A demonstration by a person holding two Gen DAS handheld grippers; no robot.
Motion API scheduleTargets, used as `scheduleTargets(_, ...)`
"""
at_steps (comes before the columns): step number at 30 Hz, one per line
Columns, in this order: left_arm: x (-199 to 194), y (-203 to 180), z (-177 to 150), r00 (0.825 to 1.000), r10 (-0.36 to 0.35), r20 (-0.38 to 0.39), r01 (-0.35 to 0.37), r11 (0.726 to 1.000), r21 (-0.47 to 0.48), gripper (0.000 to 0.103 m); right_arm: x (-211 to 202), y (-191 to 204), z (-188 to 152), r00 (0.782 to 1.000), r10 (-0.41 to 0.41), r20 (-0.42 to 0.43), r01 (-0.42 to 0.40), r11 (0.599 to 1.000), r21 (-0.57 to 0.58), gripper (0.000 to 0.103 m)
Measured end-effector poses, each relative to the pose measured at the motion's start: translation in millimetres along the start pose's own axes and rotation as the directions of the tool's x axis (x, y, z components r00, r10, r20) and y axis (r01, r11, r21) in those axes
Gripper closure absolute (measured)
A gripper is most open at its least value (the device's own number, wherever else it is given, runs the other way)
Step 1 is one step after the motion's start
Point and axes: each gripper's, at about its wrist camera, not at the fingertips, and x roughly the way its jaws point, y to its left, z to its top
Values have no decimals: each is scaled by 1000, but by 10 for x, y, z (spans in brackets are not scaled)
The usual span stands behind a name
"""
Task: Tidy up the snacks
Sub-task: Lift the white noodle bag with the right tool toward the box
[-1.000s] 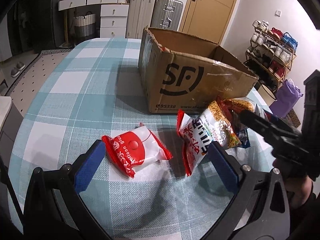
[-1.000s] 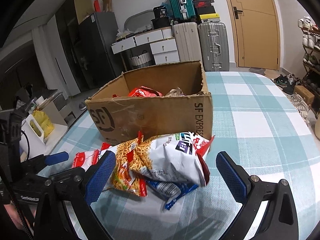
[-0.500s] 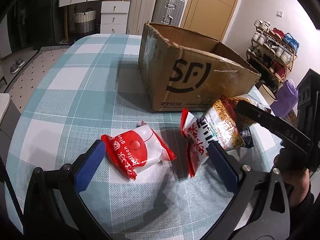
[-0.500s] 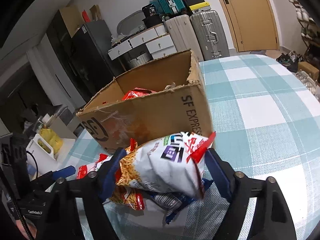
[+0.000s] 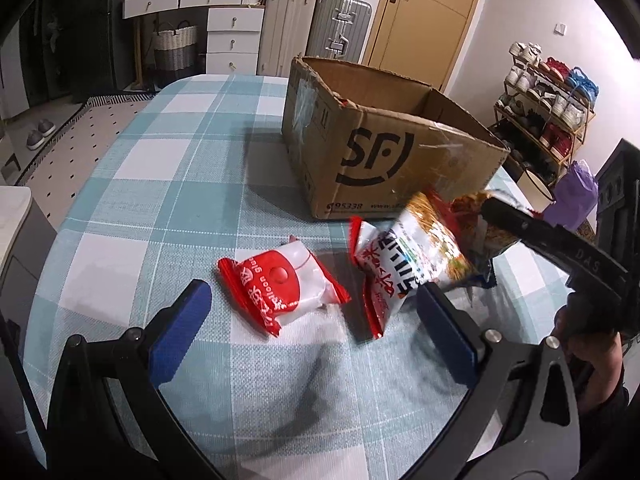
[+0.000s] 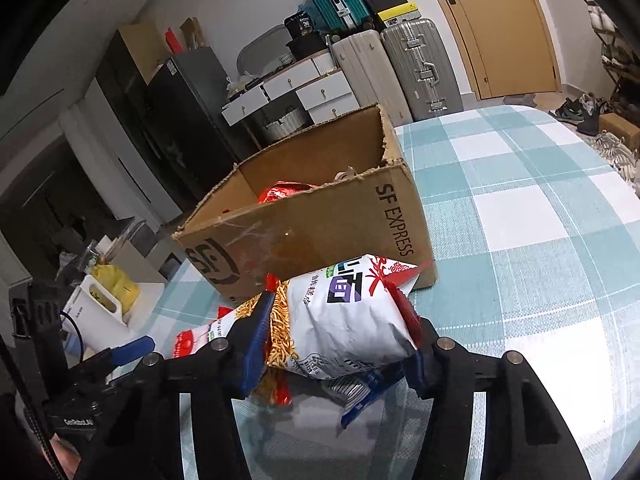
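With some snacks already in the box [image 6: 320, 220], a noodle bag [image 6: 344, 320] is pinched by the just-closing right gripper [image 6: 336, 356], while the red packet [image 5: 280, 284] waits before the spread left gripper [image 5: 316, 328].

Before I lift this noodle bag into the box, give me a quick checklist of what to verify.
1. Right tool clamped on the noodle bag, jaws just closing onto it: ok.
2. Only one packet gripped: cannot tell; a blue-edged packet hangs beneath.
3. Cardboard box open on top: ok.
4. Room inside the box: cannot tell; a red packet is already in it.
5. Left tool open, clear of the bag: ok.
6. Red and white packet still on the table: not ok.
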Motion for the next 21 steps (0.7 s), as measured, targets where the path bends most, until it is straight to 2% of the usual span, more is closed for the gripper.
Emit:
scheduleTargets(12, -207, -117, -58, 1000, 4, 15, -4, 1000, 28, 1, -382, 36, -134, 998, 8, 55, -9, 1000, 17, 47)
scheduleTargets(21, -130, -302, -24, 1000, -12, -11, 13, 998, 66, 1, -719, -1, -260, 996, -2, 90, 0, 1000, 23, 47)
